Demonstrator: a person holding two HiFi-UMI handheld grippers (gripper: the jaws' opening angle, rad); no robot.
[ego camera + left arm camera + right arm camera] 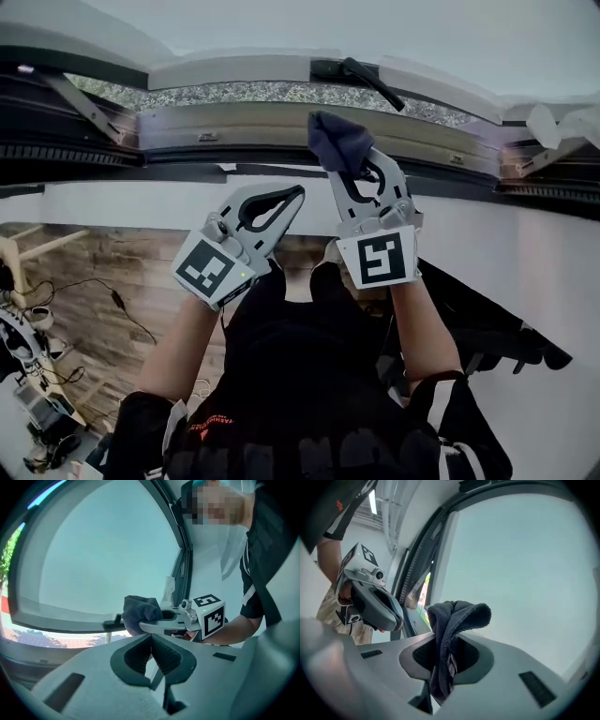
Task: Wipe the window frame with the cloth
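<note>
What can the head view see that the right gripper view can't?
Only the head view shows the wooden floor with cables on it, and the marker cube on the right gripper. Only the right gripper view shows the tail of the cloth hanging down between that gripper's closed jaws. Both show the dark cloth, the left gripper shut with nothing in it, and the window frame.
</note>
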